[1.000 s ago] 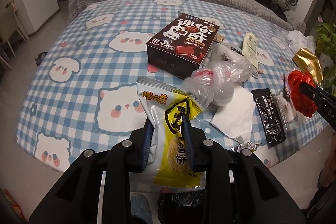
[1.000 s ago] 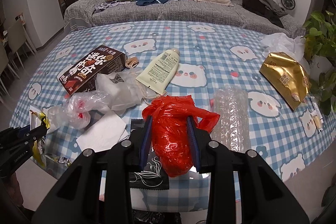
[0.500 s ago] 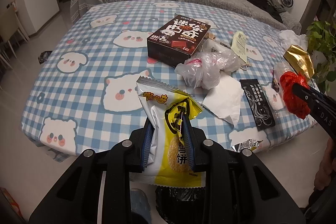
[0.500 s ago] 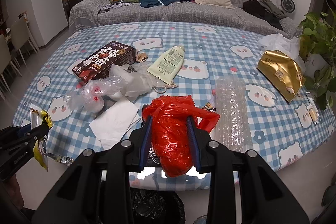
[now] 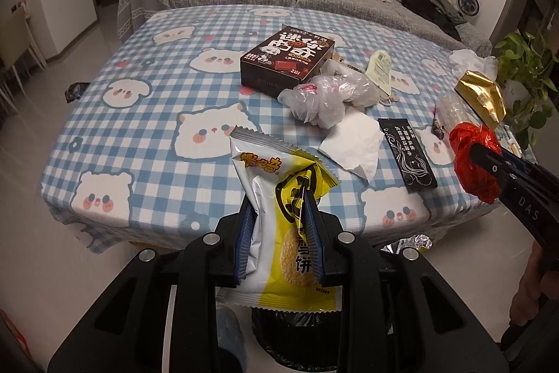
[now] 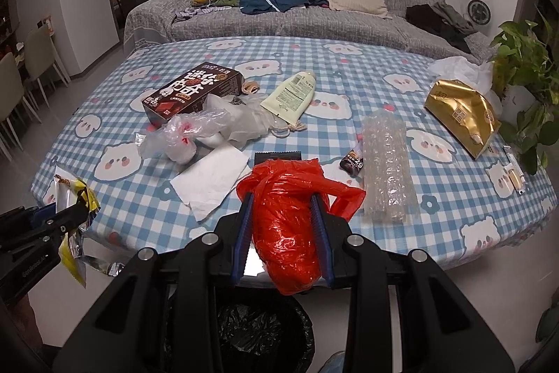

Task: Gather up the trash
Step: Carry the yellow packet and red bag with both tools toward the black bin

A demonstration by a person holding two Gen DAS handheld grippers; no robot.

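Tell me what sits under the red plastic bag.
Under the red plastic bag, held in the right tongs, a black-lined trash bin stands on the floor. The tongs' body hides the bin's inside.

At bottom centre the right gripper (image 6: 283, 235) clamps a red plastic bag (image 6: 284, 226) above what looks like a black-lined bin (image 6: 258, 334).
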